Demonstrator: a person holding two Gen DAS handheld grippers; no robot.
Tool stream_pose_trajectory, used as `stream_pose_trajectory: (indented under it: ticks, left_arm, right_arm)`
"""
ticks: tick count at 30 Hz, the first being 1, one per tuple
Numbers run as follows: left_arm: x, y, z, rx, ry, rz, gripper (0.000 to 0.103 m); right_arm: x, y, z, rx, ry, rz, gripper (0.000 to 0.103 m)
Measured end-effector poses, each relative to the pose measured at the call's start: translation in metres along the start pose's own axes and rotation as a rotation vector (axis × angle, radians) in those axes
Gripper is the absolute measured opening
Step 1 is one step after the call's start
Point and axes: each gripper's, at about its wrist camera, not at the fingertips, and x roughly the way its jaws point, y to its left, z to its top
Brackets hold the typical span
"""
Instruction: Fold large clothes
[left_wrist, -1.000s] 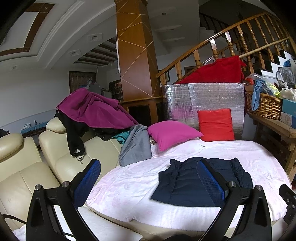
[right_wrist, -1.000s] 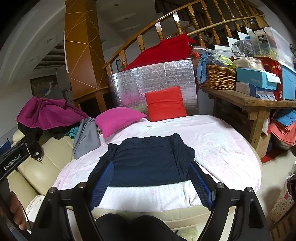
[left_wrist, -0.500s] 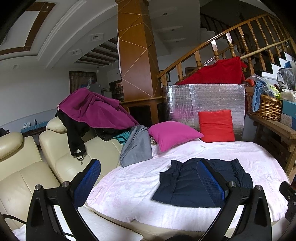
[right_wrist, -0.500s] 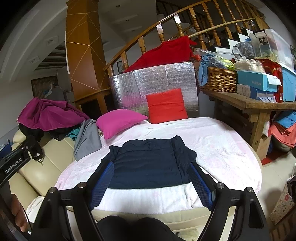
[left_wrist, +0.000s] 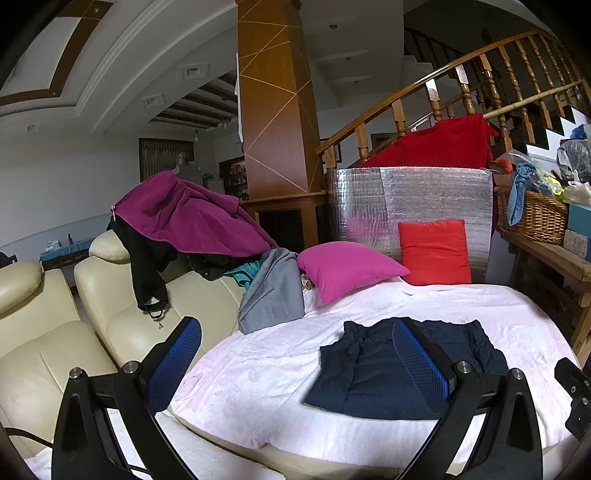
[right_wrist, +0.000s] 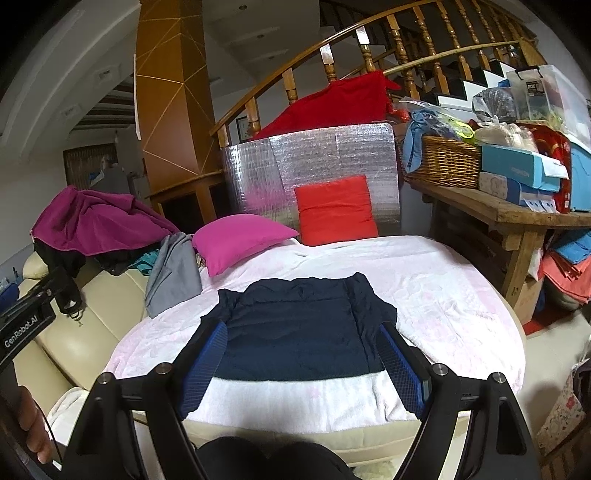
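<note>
jacket (right_wrist: 303, 328) lies flat on the round bed (right_wrist: 443, 288), sleeves tucked in | our left tool (left_wrist: 295, 363) and right tool (right_wrist: 301, 365) both wide open, holding nothing | risk: puffy jacket may slip or bunch if we pinch one layer

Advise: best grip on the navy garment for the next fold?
Take the navy garment by its two near corners, one in each gripper, coming in low from the near edge of the bed. It lies flat with a straight near hem and bare cover in front, so open jaws can likely slide under the corners there.
</note>
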Motion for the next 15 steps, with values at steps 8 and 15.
stream_pose_trajectory:
  ticks: [8,15]
  left_arm:
    - [0.026,0.002,0.0,-0.016,0.031,-0.01,0.103]
    - [0.041,-0.001,0.001,-0.001,0.047,-0.017,0.103]
  right_arm:
    - [0.02,0.01,0.008,-0.026,0.007,-0.008,0.085]
    - [0.041,0.01,0.01,-0.021,0.036,-0.017,0.085]
